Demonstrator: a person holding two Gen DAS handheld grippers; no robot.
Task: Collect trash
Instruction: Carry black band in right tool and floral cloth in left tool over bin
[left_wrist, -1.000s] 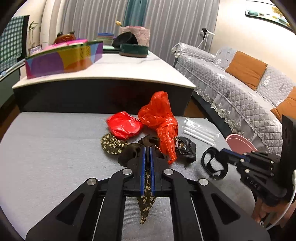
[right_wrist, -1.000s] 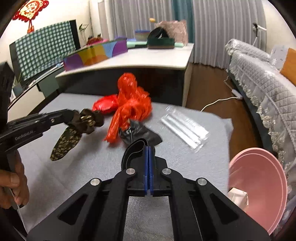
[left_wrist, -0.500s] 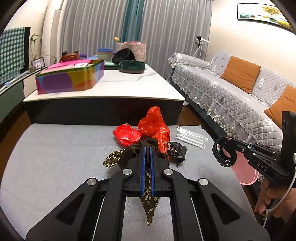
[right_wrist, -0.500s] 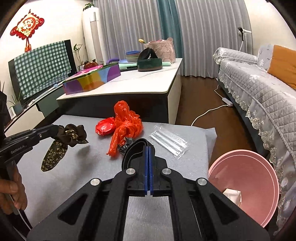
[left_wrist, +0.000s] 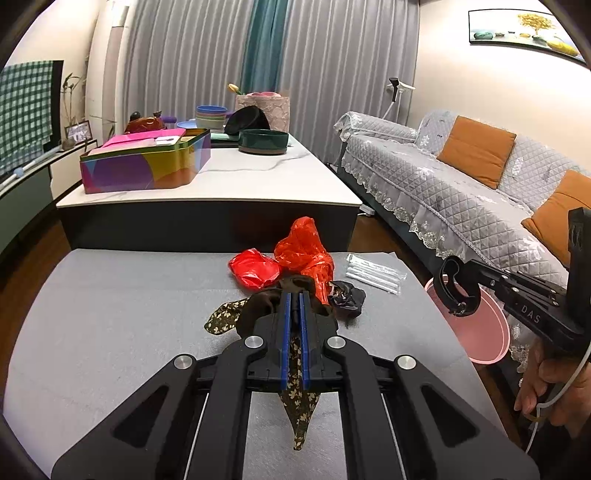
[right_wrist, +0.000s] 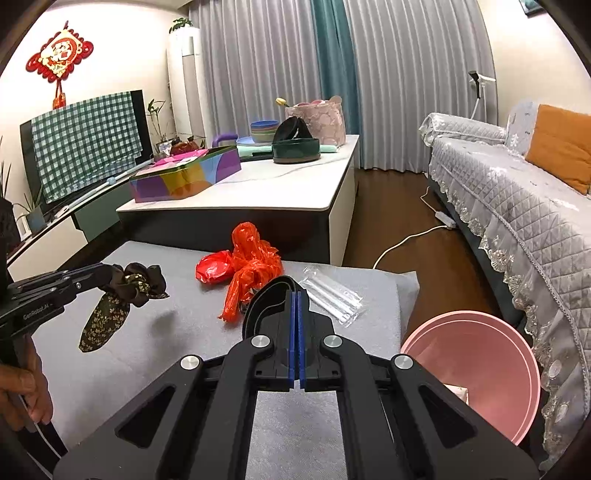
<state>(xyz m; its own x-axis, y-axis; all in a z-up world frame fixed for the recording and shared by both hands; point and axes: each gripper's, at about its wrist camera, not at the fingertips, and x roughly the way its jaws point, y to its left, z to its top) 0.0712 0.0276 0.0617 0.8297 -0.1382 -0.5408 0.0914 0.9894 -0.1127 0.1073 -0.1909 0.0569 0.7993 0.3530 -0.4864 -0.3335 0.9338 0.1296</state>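
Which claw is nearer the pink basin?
Right. The right claw hangs at the pink basin rim with a black band; the left claw is across the mat.

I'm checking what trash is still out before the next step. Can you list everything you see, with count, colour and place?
scrunchie: one, brown with floral tails, held in the air over the grey mat
black band: one, a loop held above the basin's edge
plastic bags: two, red, crumpled mid-mat
black wad: one, on the mat beside the red bags
clear packet: one, on the mat's right side
grey mat: one, covers the near table
pink basin: one, on the floor right of the mat, white scrap inside
tin box: one, multicoloured, on the white table behind
sofa: one, grey, orange cushions
left gripper: shut on the scrunchie
right gripper: shut on the black band
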